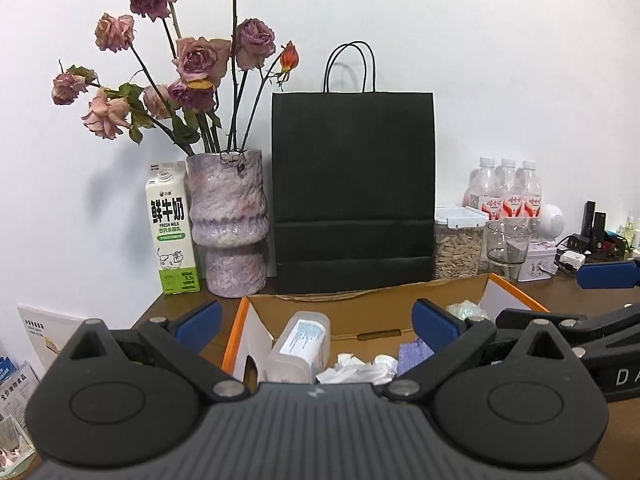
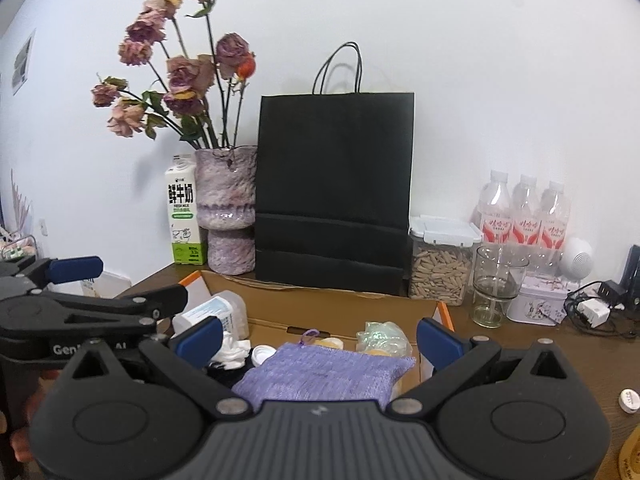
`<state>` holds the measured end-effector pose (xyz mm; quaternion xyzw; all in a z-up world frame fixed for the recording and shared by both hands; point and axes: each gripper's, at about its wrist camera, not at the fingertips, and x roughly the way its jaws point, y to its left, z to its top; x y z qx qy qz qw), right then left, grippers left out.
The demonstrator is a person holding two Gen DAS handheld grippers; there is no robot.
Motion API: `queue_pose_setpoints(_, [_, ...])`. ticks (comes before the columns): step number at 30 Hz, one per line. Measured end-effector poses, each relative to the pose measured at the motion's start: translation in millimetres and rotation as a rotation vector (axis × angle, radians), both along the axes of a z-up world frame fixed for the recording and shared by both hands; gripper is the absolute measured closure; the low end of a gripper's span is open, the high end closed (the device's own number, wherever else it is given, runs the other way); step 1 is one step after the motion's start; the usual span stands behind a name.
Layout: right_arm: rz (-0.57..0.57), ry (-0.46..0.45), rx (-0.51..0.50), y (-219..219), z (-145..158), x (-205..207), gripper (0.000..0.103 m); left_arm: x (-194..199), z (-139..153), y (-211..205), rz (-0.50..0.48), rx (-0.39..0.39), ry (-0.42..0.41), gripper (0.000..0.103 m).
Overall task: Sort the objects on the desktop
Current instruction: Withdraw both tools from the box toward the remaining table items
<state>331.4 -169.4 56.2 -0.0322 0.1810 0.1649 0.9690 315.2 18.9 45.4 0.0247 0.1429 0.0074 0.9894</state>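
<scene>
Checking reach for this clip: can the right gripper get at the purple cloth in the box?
Probably yes: the right gripper is open just above the purple cloth, which lies uncovered on top in the box.

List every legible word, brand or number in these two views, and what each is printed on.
"鲜牛奶", "FRESH MILK", "3.3": milk carton.
"Gen", "AI": left gripper's arm, middle letters hidden.
"DA": right gripper's arm, cut off at the frame edge.
Water bottles: red labels, blurred.
White bottle in the cardboard box: print too small.

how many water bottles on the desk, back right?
3. The water bottles stand in a row against the wall behind the seed jar and glass: left, middle, right. More may be hidden behind them.
</scene>
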Motion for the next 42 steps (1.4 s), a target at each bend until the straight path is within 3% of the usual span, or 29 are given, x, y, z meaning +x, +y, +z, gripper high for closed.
queue_pose_setpoints(18, [0.008, 0.045, -0.044, -4.9, -15.2, -62.6, 0.0, -63.4, -13.2, -1.4, -0.038, 0.039, 0.076, 0.0])
queue_pose_setpoints(42, [-0.013, 0.215, -0.12, -15.3, -74.0, -124.6, 0.0, -112.4, -66.4, 6.7, -0.04, 0.046, 0.291, 0.0])
